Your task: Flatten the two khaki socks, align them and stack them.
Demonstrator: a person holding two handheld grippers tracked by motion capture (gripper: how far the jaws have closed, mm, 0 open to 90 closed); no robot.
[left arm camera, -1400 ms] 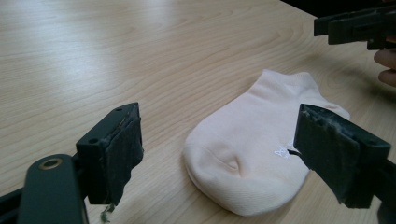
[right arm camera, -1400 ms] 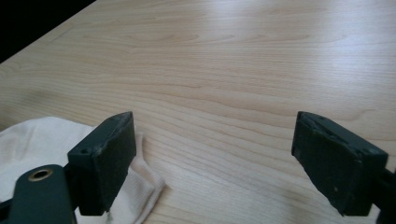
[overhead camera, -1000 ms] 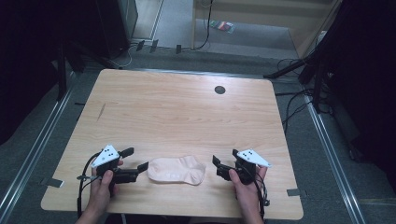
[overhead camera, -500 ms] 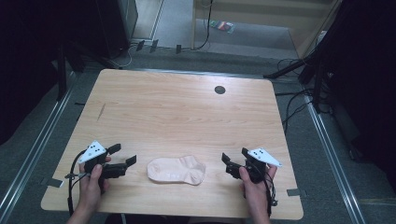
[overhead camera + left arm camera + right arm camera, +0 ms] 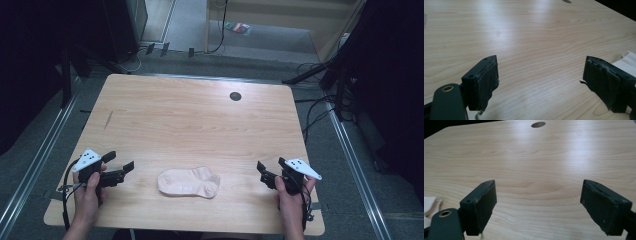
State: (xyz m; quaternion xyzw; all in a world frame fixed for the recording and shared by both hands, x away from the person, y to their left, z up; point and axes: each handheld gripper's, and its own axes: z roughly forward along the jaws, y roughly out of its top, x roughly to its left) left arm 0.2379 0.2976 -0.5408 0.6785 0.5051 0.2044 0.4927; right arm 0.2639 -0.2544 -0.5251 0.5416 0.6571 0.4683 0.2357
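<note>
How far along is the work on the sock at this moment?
Nothing looks done: the sock lies flat, near the table's front edge. Nothing is in hand: the left gripper and right gripper sit on either side of it, jaws open, not touching. Reaching in and gripping the sock is all still to do.

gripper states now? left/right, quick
Left hand-held gripper: open, holding nothing, set apart to the left of the sock.
Right hand-held gripper: open, holding nothing, set apart to the sock's right.
</note>
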